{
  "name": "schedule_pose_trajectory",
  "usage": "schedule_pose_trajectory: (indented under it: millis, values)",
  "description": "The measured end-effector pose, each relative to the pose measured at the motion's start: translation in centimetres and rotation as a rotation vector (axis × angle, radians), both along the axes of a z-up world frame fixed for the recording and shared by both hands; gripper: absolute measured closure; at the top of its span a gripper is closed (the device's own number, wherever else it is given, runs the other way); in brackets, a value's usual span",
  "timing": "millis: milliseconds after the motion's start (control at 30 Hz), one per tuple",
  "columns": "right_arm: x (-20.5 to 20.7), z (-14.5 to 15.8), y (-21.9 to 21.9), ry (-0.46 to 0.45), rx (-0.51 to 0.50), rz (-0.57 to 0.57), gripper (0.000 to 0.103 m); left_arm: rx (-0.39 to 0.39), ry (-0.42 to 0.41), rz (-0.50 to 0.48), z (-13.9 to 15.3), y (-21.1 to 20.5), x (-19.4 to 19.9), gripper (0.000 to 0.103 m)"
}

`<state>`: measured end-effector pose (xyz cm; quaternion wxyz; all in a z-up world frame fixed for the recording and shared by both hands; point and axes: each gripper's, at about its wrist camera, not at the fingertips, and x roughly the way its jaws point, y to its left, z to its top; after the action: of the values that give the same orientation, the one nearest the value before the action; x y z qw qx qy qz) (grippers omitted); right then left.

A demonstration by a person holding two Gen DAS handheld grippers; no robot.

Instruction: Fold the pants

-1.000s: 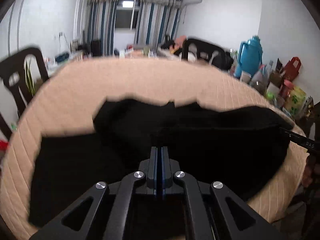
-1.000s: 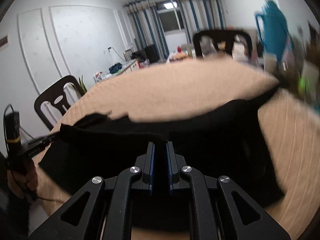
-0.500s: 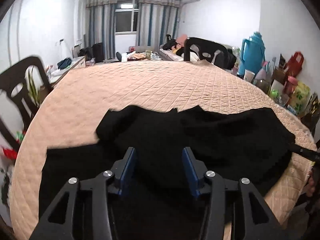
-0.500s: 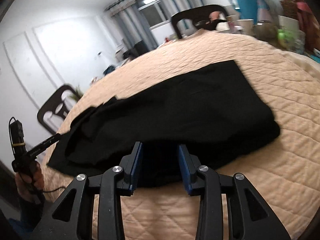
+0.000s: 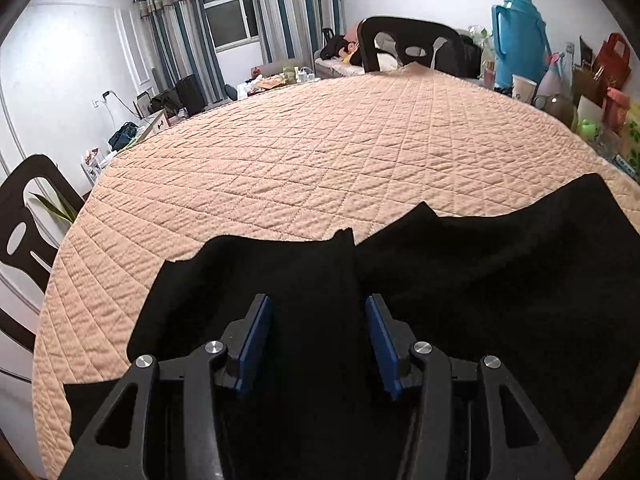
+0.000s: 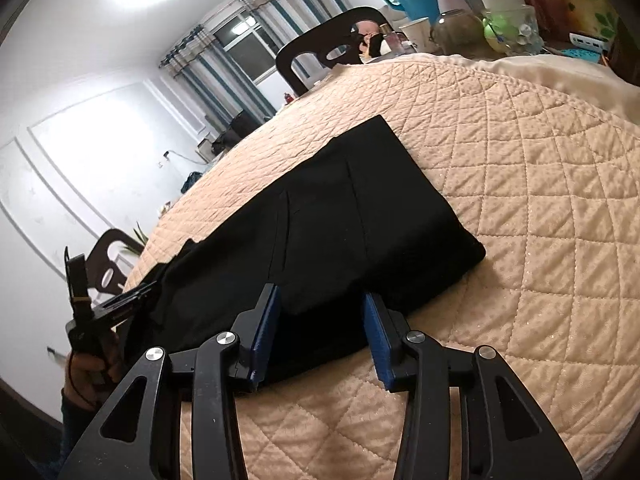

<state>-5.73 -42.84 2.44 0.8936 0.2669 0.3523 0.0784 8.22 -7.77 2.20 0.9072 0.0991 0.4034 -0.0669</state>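
two black grippers with blue pads frame the near edge of each wrist view, both with jaws standing apart and nothing pressed between the pads. the left gripper (image 5: 318, 340) has just been opening; its jaws hang over the black fabric pants (image 5: 460, 300) with cloth showing in the gap below them, not clamped. the right gripper (image 6: 322, 338) has also just been opening, further in the last moment; its pads straddle the near hem of the pants (image 6: 340, 220) without closing on it.

the pants lie folded lengthwise on the peach quilted table cover (image 5: 320, 152), along its near side. in the right wrist view one squared end points toward the far side and a rounded fold sits to the right; at the left edge of that view the left gripper (image 6: 116, 306) shows beside the far end of the cloth, held by a hand (image 6: 86, 372).

beyond the bare quilt stands a black chair with a cut-out back (image 5: 408, 46), a tall blue thermos jug (image 5: 518, 36) with cups and bags at the right, another black chair (image 5: 24, 224) at the left, and striped curtains (image 5: 276, 12) around a window at the back.
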Motion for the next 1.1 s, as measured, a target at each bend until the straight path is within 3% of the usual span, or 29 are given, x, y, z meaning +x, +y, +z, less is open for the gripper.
schedule_pose_trajectory:
  millis: [133,200,300,433,533,700,900,967,1100]
  values:
    - [-0.2,-0.1,-0.5,-0.002,0.018,-0.012,0.060,0.023,0.014,0.001,0.0,-0.2,0.5,0.087]
    - [-0.3,-0.1,-0.7,0.000,0.025,-0.022,0.060,0.010,-0.007,0.022,0.4,0.5,0.0,0.094]
    - [-0.2,0.0,-0.7,0.000,0.028,-0.034,0.060,-0.073,-0.075,0.081,1.9,2.8,-2.4,0.095]
    - [-0.3,0.0,-0.9,0.000,0.034,-0.047,0.060,-0.226,-0.215,0.215,4.1,8.5,-8.8,0.095]
    - [-0.4,0.1,-0.9,-0.004,0.028,-0.052,0.060,-0.346,-0.268,0.336,3.9,13.5,-13.1,0.095]
    - [-0.1,0.0,-0.9,-0.003,0.025,-0.063,0.060,-0.498,-0.252,0.464,0.8,18.3,-16.6,0.095]
    - [0.0,0.0,-0.9,0.006,0.020,-0.074,0.060,-0.595,-0.194,0.479,-1.7,19.2,-17.4,0.093]
    - [0.1,0.0,-0.9,0.007,0.024,-0.077,0.060,-0.632,-0.184,0.479,-1.8,19.5,-17.2,0.078]
    - [-0.1,-0.1,-1.4,0.002,0.055,-0.086,0.060,-0.660,-0.175,0.493,-2.0,19.6,-16.9,0.074]
